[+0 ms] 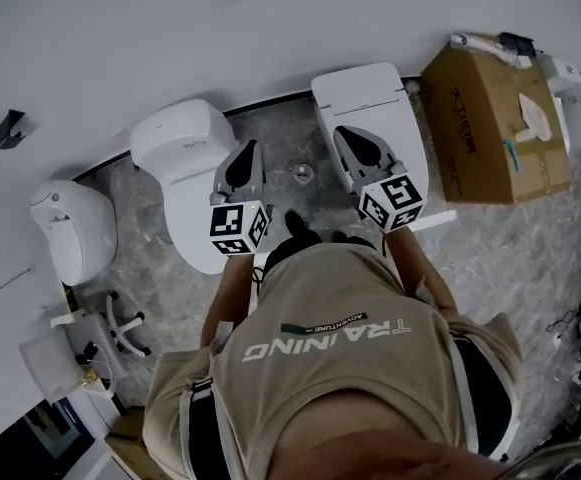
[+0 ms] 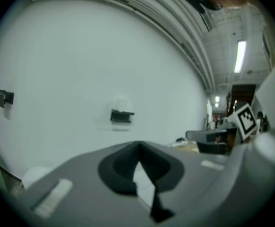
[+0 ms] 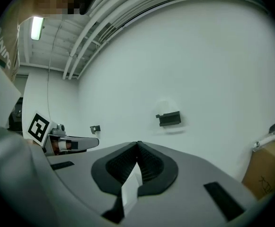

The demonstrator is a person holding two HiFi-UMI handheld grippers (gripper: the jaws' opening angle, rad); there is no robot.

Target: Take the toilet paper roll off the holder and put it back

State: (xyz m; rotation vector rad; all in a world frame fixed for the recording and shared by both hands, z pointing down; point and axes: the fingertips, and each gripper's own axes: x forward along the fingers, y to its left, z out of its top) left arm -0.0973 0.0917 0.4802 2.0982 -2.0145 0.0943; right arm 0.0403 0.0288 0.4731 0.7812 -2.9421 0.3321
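Far left: small black wall hook (image 1: 8,128) on the white wall (image 1: 170,28); below it a rounded white toilet (image 1: 70,230) on the grey marbled floor (image 1: 280,120); a second white toilet (image 1: 182,140) just right of it.

Left tongs (image 1: 246,160): jaws closed tip to tip, nothing between them; the white sliver lower in the gap is probably the toilet underneath; held out roughly level toward the wall.

Centre: black paper holder (image 3: 169,119) fixed to the wall, well apart from both tongs; a faint pale rounded shape sits just above the bracket, possibly the toilet paper roll, white on white and too washed out to confirm; no roll in view anywhere else.

Right tongs (image 1: 356,148): jaws likewise together at the tips, empty; they hang over a square-lidded toilet (image 1: 370,86).

Far right: cardboard box (image 1: 490,118) on the floor.

Progress, as judged: nothing done yet; neither tongs touches the holder. Left to do: close in on the wall, open the jaws, lift the roll off, seat it back.
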